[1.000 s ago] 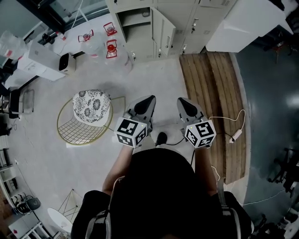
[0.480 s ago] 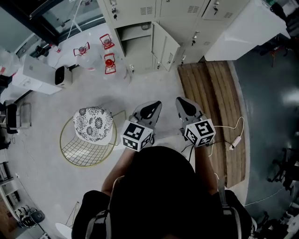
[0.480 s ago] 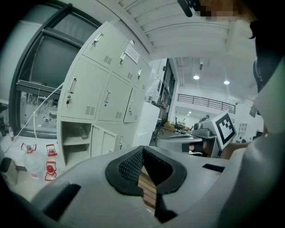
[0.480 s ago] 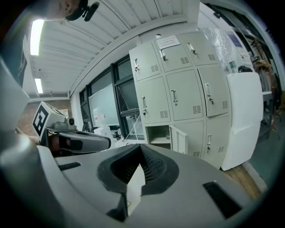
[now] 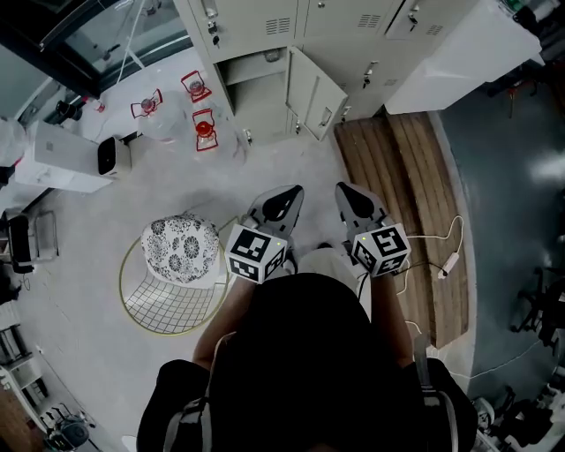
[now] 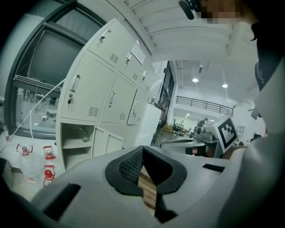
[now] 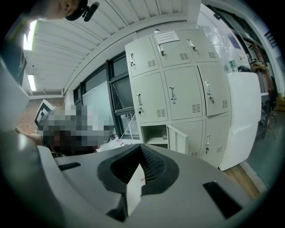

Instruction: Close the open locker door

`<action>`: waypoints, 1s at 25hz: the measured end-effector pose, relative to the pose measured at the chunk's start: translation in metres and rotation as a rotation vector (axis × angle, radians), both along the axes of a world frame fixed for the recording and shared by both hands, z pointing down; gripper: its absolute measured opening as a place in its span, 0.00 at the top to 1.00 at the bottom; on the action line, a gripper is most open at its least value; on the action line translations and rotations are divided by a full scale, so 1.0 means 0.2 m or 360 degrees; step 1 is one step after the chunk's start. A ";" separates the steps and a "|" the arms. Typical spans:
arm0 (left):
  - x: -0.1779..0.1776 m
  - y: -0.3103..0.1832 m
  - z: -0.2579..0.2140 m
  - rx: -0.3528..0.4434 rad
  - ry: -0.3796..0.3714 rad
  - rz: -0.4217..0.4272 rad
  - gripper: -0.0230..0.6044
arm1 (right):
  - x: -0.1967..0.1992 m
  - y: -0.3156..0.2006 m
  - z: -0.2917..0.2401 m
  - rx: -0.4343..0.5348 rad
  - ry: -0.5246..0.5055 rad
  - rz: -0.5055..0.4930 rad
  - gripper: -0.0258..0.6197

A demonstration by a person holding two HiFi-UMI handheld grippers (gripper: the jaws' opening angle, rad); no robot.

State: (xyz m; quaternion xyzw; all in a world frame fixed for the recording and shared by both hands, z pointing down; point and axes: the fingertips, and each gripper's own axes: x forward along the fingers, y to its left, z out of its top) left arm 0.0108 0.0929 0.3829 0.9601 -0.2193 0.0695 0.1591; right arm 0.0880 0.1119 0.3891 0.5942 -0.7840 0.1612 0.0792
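Head view looks steeply down from above the person [image 5: 309, 353], locker bank [image 5: 340, 22] at its top edge. Both gripper views face that bank, level, well back, sharing its open locker door [image 7: 177, 139].

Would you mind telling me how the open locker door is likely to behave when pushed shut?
The locker door looks like a flat sheet-metal panel, so it should swing as one stiff piece rather than flex. It stands open with nothing visibly in its path, so a light push likely moves it. Its smooth painted face may prove slippery.
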 end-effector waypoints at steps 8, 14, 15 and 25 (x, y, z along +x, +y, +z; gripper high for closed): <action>0.00 -0.09 0.05 -0.0048 -0.0010 -0.0037 0.94 | 0.05 -0.09 0.04 -0.0045 -0.0005 0.0004 0.95; 0.06 -0.22 0.04 -0.0041 -0.0016 -0.0119 0.94 | 0.14 -0.23 0.05 -0.0030 0.0052 -0.0070 0.95; 0.07 -0.24 0.04 -0.0039 -0.0020 -0.0131 0.94 | 0.16 -0.26 0.04 -0.0029 0.0049 -0.0079 0.96; 0.31 -0.53 -0.02 -0.0028 -0.0063 -0.0273 0.94 | 0.43 -0.60 0.03 -0.0029 0.0006 -0.0201 0.96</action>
